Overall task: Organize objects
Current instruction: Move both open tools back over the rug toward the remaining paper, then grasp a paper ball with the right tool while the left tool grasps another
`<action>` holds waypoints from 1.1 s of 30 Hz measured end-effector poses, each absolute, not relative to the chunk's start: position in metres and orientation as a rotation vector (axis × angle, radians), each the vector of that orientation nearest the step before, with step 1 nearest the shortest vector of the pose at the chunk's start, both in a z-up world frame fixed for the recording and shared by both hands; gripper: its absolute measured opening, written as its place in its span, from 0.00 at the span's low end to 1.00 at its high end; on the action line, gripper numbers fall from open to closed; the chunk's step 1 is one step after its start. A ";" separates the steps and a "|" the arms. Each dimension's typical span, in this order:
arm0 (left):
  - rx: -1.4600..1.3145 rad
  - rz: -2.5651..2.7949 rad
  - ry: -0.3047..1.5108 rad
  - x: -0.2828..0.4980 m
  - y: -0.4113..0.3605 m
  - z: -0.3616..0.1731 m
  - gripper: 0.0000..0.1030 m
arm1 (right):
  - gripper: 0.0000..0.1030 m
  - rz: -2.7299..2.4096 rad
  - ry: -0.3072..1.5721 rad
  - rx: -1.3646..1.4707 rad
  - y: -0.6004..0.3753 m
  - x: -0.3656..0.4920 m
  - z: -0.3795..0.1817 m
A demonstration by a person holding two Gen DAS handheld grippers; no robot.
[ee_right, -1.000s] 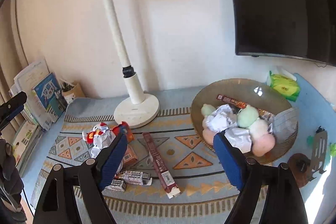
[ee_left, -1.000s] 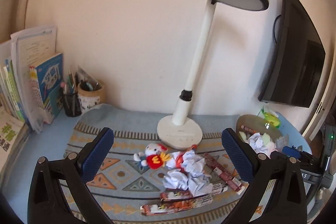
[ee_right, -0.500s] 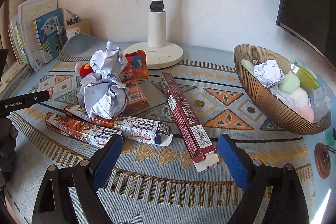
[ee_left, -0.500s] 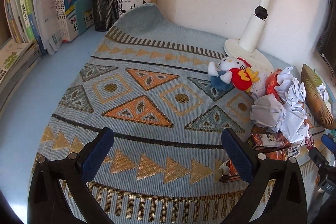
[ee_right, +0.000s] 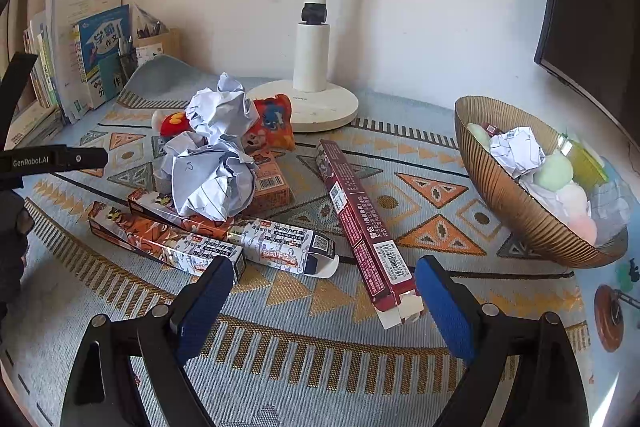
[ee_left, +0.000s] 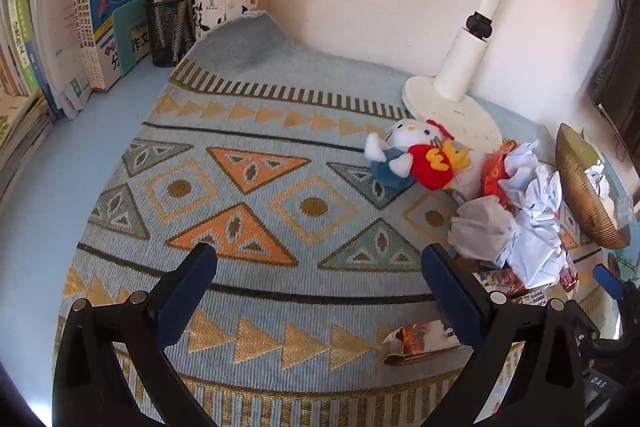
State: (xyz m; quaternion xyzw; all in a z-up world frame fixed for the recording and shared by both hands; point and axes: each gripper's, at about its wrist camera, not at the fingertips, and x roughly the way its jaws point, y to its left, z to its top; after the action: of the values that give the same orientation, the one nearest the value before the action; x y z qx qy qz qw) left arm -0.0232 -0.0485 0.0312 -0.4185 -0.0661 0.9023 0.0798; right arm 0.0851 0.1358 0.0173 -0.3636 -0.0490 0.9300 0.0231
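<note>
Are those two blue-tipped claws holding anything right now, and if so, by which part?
Nothing is held. The left gripper stands open above the patterned mat; the right gripper is open too, with the long red box lying untouched just ahead.

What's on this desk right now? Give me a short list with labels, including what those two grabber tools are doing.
surface: patterned mat
clutter: crumpled paper piled on printed boxes; long maroon box beside them
toy: plush cat by the lamp base
bowl: gold bowl holding paper and soft balls
left gripper: open, empty
right gripper: open, empty
</note>
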 end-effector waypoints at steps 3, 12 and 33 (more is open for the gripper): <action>-1.195 2.614 -0.206 -0.046 -0.035 0.046 0.99 | 0.89 2.881 -0.177 -1.122 0.132 0.086 0.017; -1.188 2.322 -0.063 -0.058 0.007 0.029 0.99 | 0.89 3.015 0.016 -1.298 0.125 0.067 0.027; -1.260 2.150 0.044 -0.063 0.063 0.016 0.51 | 0.47 3.001 0.206 -1.344 0.147 0.051 0.035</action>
State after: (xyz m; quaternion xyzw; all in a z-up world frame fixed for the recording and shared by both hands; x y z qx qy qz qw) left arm -0.0634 0.0628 0.0156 -0.4792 0.0166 0.8176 0.3189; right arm 0.0511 0.1469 0.0353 -0.4067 0.0624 0.9082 -0.0766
